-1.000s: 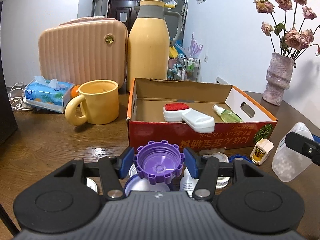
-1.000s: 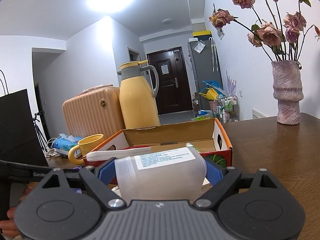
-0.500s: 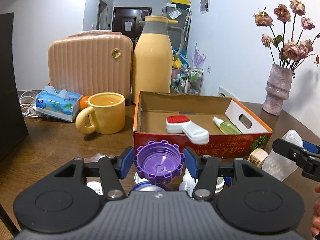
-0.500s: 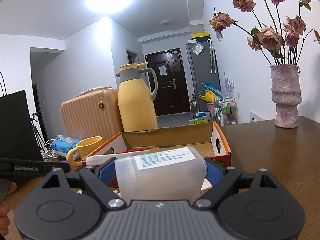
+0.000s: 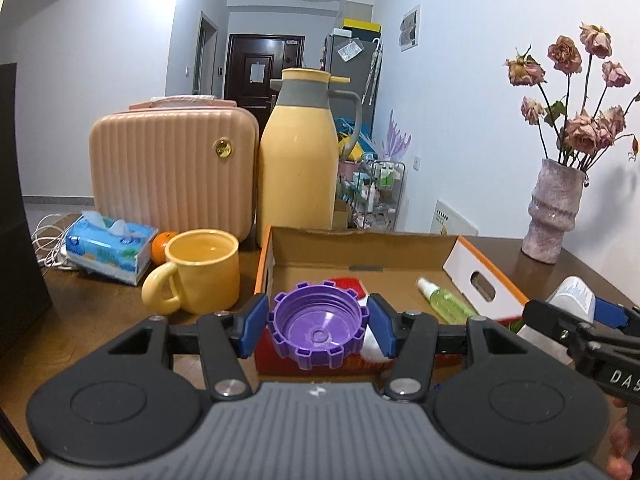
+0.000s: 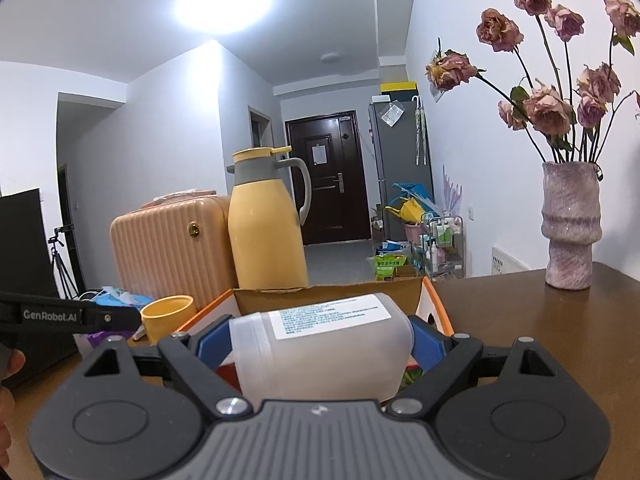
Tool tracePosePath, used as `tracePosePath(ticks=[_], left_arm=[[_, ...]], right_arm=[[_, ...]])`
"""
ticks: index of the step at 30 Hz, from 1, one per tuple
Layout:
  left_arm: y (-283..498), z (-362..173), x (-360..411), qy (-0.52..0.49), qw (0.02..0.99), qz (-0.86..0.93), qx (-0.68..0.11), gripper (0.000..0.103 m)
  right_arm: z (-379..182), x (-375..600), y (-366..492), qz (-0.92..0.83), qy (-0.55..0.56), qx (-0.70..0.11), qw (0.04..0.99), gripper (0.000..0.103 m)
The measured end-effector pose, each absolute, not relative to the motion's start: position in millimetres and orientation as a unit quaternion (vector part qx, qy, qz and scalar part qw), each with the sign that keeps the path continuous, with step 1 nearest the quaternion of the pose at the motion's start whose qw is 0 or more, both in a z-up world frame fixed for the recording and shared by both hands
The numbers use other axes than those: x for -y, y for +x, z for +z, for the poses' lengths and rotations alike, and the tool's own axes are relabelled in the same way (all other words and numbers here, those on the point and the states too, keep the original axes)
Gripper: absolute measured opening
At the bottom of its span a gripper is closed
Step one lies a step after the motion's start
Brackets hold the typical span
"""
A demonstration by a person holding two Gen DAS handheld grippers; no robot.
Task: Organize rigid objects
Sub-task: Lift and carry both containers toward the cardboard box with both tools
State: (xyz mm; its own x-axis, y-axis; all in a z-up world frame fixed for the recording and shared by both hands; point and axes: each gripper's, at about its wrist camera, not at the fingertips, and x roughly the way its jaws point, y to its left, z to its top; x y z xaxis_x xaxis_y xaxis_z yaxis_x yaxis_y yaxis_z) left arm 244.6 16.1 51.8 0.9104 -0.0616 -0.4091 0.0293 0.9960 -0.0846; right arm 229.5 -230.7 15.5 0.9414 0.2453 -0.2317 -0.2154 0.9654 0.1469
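My left gripper (image 5: 318, 328) is shut on a purple ridged cap (image 5: 316, 334), held hollow side up above the front edge of the open cardboard box (image 5: 360, 248). Inside the box lie a red-and-white brush (image 5: 348, 282), mostly hidden behind the cap, and a green spray bottle (image 5: 442, 300). My right gripper (image 6: 320, 344) is shut on a white translucent bottle (image 6: 320, 360) with a paper label, lying sideways in front of the box (image 6: 328, 300). In the left wrist view, the right gripper (image 5: 580, 320) hovers by the box's right end. The right wrist view shows the left gripper (image 6: 108, 318) at the far left.
Left of the box stand a yellow mug (image 5: 204, 270), an orange (image 5: 160, 246) and a tissue pack (image 5: 108, 246). A yellow thermos jug (image 5: 298, 168) and a pink ribbed case (image 5: 172, 172) stand behind. A vase of dried roses (image 5: 554, 212) sits at the table's far right.
Both grippers have risen, each keeping its load. The small items on the table in front of the box have dropped out of the left wrist view.
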Motion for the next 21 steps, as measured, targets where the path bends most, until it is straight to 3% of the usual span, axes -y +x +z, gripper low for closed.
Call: tracePosePath(ticks=[21], left_arm=[[318.7, 57.4, 0.9, -0.052, 0.977, 0.002, -0.208, 0.055]], right_arm=[[18.8, 219.4, 304.4, 0.082, 0.069, -0.127, 0.986, 0.090]])
